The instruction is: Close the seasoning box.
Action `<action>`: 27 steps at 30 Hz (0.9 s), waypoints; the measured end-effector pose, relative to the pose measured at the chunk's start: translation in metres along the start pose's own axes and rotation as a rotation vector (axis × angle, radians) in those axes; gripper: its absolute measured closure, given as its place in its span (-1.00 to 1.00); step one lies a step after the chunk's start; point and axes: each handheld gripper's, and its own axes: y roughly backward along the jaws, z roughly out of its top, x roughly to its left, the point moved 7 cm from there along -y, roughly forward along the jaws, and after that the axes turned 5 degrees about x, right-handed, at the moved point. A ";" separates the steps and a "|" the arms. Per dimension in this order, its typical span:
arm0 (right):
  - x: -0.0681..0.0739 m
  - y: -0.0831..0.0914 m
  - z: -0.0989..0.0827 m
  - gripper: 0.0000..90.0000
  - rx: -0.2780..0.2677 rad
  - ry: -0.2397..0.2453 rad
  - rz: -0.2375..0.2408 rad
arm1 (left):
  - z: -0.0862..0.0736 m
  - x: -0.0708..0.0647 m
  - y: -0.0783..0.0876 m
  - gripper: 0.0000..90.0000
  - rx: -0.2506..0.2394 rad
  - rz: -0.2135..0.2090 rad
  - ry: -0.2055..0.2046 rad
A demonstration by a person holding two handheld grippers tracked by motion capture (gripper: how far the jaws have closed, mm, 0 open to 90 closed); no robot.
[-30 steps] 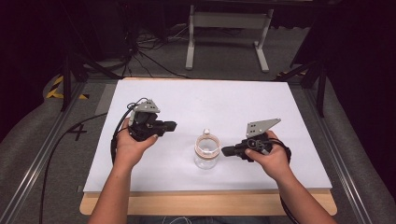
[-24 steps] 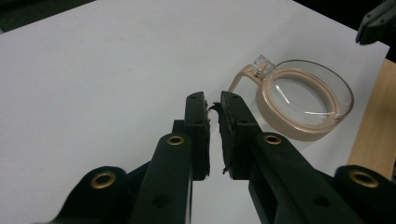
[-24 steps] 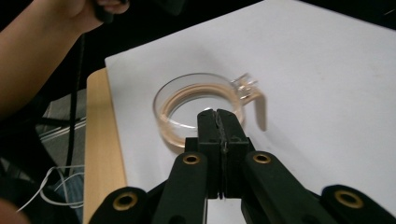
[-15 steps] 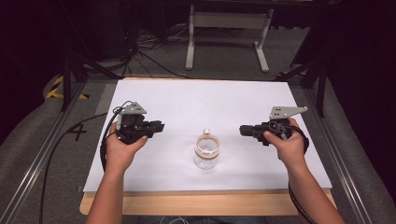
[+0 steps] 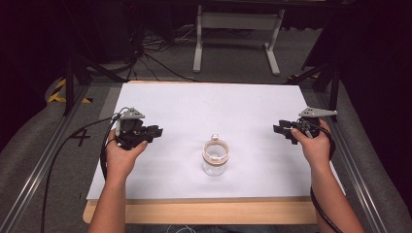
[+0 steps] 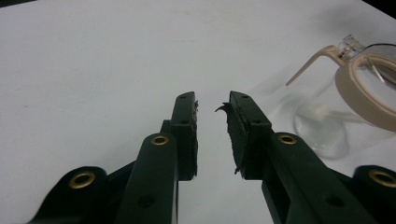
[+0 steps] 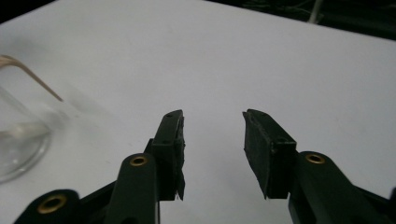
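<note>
- Both tongs have been drawn outward since the earlier pictures: a second ago the right tongs were close beside the glass jar, and they are now held well apart from it near the right edge of the bench; the left tongs have also been moved away to the left.
- High view: the left tongs are held in the left hand over the left part of the white sheet that covers the bench, pointing toward the middle. The right tongs are held in the right hand near the right edge, pointing inward. How far either is opened cannot be told at this size.
- High view: a clear glass jar is seen standing upright between the two tongs, toward the front of the sheet, with a beige ring at its mouth and a small clear piece at the far side of the rim. Its contents cannot be made out.
- Left gripper view: the left tongs are seen slightly parted, a narrow gap between the pads, with nothing held. The jar is seen at the right, apart from the jaws, with a beige arm sloping down from its rim.
- Right gripper view: the right tongs are spread wider, with nothing between them and only the white sheet beyond. The jar's glass wall is seen at the left edge, untouched.
</note>
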 end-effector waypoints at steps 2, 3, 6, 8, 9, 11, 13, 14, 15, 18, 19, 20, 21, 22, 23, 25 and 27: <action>-0.009 -0.004 -0.008 0.22 0.023 -0.018 -0.020 | -0.002 0.003 -0.002 0.61 0.012 0.010 0.004; -0.013 -0.006 -0.012 0.20 0.035 -0.026 -0.024 | -0.003 0.004 -0.004 0.61 0.010 0.008 0.006; -0.020 -0.013 -0.021 0.14 0.060 -0.042 -0.034 | -0.005 0.007 -0.008 0.61 0.023 0.009 0.010; -0.024 -0.018 -0.027 0.13 0.079 -0.044 -0.042 | -0.007 0.008 -0.010 0.60 0.024 0.007 0.020; -0.025 -0.020 -0.029 0.13 0.088 -0.045 -0.043 | -0.007 0.008 -0.010 0.60 0.024 0.007 0.020; -0.028 -0.024 -0.034 0.11 0.105 -0.048 -0.047 | -0.009 0.010 -0.013 0.59 0.030 0.009 0.021; -0.030 -0.028 -0.039 0.09 0.125 -0.047 -0.054 | -0.010 0.011 -0.016 0.58 0.027 0.005 0.027; -0.031 -0.030 -0.041 0.08 0.138 -0.045 -0.059 | -0.010 0.011 -0.017 0.58 0.034 0.003 0.030; -0.032 -0.032 -0.043 0.06 0.147 -0.037 -0.061 | -0.011 0.011 -0.018 0.58 0.037 0.000 0.029; -0.031 -0.036 -0.047 0.04 0.178 -0.021 -0.064 | -0.012 0.012 -0.020 0.57 0.045 -0.003 0.034; -0.030 -0.037 -0.047 0.04 0.181 -0.019 -0.064 | -0.012 0.012 -0.021 0.57 0.041 -0.004 0.033; -0.029 -0.038 -0.048 0.03 0.186 -0.013 -0.065 | -0.012 0.012 -0.021 0.57 0.044 -0.005 0.031; -0.029 -0.038 -0.048 0.03 0.186 -0.013 -0.065 | -0.012 0.012 -0.021 0.57 0.044 -0.005 0.031; -0.028 -0.038 -0.048 0.03 0.194 -0.003 -0.065 | -0.012 0.011 -0.022 0.57 0.044 -0.004 0.031; -0.028 -0.039 -0.048 0.03 0.198 0.002 -0.066 | -0.012 0.011 -0.022 0.57 0.044 -0.004 0.031; -0.027 -0.040 -0.048 0.03 0.201 0.011 -0.069 | -0.012 0.011 -0.022 0.57 0.046 -0.007 0.031; -0.027 -0.040 -0.048 0.03 0.200 0.013 -0.067 | -0.012 0.011 -0.022 0.56 0.047 -0.004 0.028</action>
